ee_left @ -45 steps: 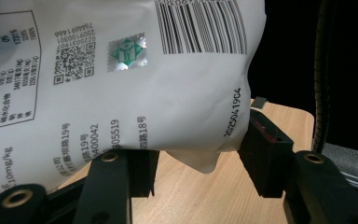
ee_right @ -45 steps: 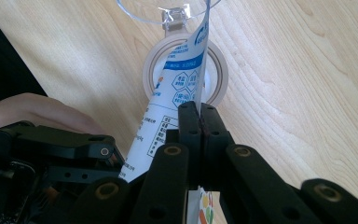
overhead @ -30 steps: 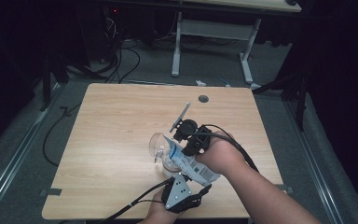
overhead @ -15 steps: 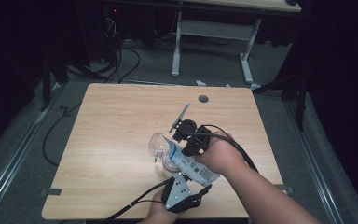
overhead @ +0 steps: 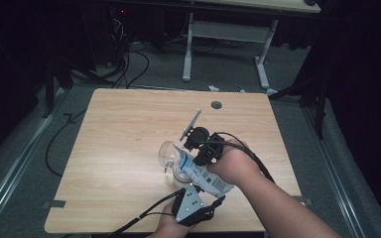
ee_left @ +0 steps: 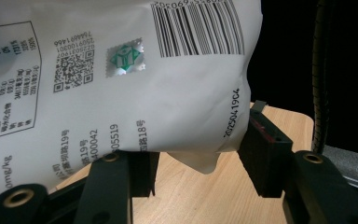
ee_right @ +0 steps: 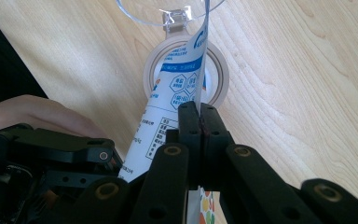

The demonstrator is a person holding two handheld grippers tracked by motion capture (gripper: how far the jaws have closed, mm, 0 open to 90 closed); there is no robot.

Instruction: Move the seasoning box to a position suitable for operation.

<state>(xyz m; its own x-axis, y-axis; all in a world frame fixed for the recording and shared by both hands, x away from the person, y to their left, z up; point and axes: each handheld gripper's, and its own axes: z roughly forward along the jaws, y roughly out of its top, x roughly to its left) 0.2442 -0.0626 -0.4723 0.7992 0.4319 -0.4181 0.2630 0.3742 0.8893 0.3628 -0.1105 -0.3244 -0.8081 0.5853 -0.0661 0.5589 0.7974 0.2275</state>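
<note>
A white bag [overhead: 209, 179] with blue print and a barcode hangs tilted over a clear jar [overhead: 169, 157] on the wooden table [overhead: 124, 124]. Its top end points into the jar's round cream-rimmed mouth [ee_right: 216, 56], and the jar's clear lid [ee_right: 168, 11] is flipped back. My left gripper [overhead: 203, 191], at the table's near edge, is shut on the bag's lower end; in the left gripper view the bag [ee_left: 121, 93] bulges between the jaws of the left gripper [ee_left: 200, 156]. My right gripper [ee_right: 199, 112] is shut on the thin side edge of the bag [ee_right: 175, 93], above the jar.
A round cable hole [overhead: 216, 105] sits near the table's far edge. Cables trail off the near edge from the left gripper. Beyond the table stand a desk frame [overhead: 188, 49] and floor cables [overhead: 129, 64]. Bare tabletop lies to the left and far side.
</note>
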